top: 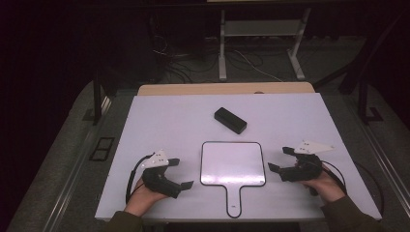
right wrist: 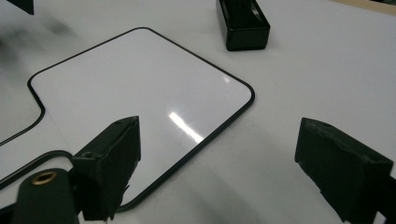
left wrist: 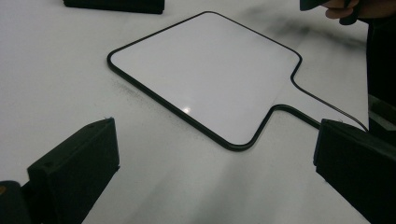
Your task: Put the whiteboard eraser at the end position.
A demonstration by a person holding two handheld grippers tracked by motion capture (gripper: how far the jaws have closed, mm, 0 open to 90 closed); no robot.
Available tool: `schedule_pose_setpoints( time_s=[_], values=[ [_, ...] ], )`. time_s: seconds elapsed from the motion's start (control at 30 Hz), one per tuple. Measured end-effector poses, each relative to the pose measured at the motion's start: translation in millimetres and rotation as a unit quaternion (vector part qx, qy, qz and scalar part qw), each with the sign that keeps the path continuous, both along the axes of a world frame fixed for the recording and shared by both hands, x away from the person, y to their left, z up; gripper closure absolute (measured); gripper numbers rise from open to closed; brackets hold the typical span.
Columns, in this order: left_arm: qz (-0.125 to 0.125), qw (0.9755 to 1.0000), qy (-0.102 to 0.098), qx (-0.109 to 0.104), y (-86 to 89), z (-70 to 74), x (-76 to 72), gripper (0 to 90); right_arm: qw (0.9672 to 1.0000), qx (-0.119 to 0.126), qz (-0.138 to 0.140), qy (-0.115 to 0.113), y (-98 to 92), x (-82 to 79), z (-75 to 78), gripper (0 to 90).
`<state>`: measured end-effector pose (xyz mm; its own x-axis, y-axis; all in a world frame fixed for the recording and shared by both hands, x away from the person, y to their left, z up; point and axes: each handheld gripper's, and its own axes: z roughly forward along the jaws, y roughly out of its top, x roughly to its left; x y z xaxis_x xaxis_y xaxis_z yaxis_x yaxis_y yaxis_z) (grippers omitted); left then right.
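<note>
A paddle-shaped whiteboard with a thin black rim lies flat at the table's front middle, its handle pointing at the front edge. A small black box lies behind it. My left gripper rests left of the board, open, with nothing between its jaws. To the right of the board my right gripper is open too, and empty. The left gripper view looks across the whiteboard between the wide jaws of the left gripper. In the right gripper view the right gripper frames a corner of the whiteboard, and the black box is beyond.
The white tabletop has bare room behind and beside the board. A wooden edge runs along the table's far side. Beyond stand metal frame legs and loose cables on a dark floor. Each gripper's cable trails toward the front.
</note>
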<state>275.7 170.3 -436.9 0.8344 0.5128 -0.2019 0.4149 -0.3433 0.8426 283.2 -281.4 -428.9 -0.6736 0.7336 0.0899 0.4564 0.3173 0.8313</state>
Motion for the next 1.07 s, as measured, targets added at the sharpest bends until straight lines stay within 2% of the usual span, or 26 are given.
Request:
schedule_pose_setpoints(
  time_s=[0.23,0.5,0.9,1.07],
  values=[
    [-0.002,1.0000,-0.002,0.001,0.5,0.1,0.3,0.0,1.0000,0.003,0.005,-0.001,-7.2,-11.7,-5.2,13.0],
    [-0.002,1.0000,-0.001,0.002,0.3,0.1,0.2,0.0,0.9999,0.006,0.003,0.010,-16.2,-20.0,-11.6,13.0],
    [-0.002,1.0000,-0.001,0.004,-0.1,-0.4,0.3,0.0,0.9998,0.004,0.006,0.021,-18.3,-23.9,-17.0,13.0],
    [-0.001,1.0000,0.002,0.005,-0.6,-0.6,1.1,0.0,0.9998,0.006,0.006,0.016,-18.6,-23.7,-16.3,13.0]
  ],
)
